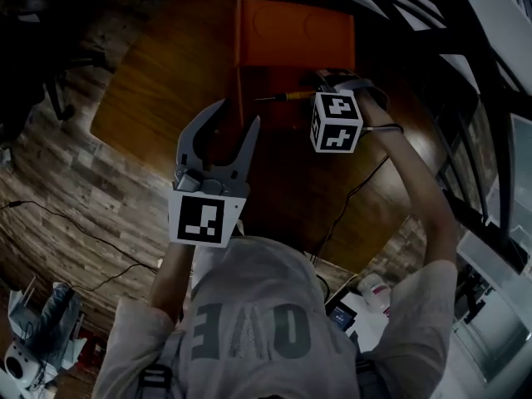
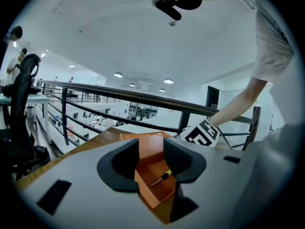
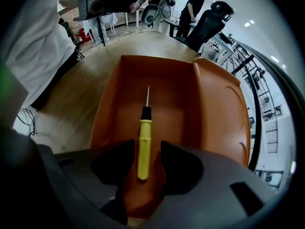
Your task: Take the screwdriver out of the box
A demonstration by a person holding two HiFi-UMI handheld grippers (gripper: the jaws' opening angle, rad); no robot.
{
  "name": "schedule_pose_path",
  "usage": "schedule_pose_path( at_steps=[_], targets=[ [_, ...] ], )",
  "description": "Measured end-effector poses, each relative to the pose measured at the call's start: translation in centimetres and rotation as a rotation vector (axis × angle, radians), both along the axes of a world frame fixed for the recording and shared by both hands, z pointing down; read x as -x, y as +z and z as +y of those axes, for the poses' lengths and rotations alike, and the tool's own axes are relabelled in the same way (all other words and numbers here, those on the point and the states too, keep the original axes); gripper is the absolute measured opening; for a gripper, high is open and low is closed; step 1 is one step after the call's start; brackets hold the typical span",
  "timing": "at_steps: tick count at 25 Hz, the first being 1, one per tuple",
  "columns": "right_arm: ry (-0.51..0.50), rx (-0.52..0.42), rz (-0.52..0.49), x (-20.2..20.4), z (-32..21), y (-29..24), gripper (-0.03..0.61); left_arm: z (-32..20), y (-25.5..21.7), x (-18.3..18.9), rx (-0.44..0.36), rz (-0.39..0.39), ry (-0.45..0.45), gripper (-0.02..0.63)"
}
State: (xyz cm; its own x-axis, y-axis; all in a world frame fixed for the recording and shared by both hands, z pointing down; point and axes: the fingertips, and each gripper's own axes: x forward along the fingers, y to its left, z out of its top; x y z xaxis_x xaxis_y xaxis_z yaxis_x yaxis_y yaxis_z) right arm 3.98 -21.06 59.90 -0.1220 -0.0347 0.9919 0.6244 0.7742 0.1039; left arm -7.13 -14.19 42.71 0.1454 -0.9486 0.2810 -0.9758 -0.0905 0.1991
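Grasp step: right gripper (image 3: 143, 150) jaws straddle yellow screwdriver (image 3: 144, 135) handle inside orange box (image 3: 112, 99), not yet clamped; left gripper (image 2: 151, 150) agape, empty. Next: close, lift clear

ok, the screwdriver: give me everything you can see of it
The screwdriver is small: a yellow handle that looks plastic, a black collar, a thin bare metal shaft. It lies flat on the floor of the open orange box, shaft pointing away from the right gripper. The handle's end sits between that gripper's jaws, with a gap on each side, so nothing grips it yet.
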Motion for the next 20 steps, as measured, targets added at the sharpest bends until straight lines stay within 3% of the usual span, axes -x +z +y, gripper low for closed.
schedule_pose_path(
  at_steps=[12, 20],
  targets=[
    [-0.012, 0.051, 0.091, 0.2, 0.8, 0.9, 0.081, -0.2, 1.2, 0.9, 0.004, 0.018, -0.027, 0.164],
    [0.005, 0.067, 0.113, 0.4, 0.7, 0.9, 0.077, -0.1, 1.2, 0.9, 0.009, 0.023, -0.027, 0.164]
  ],
)
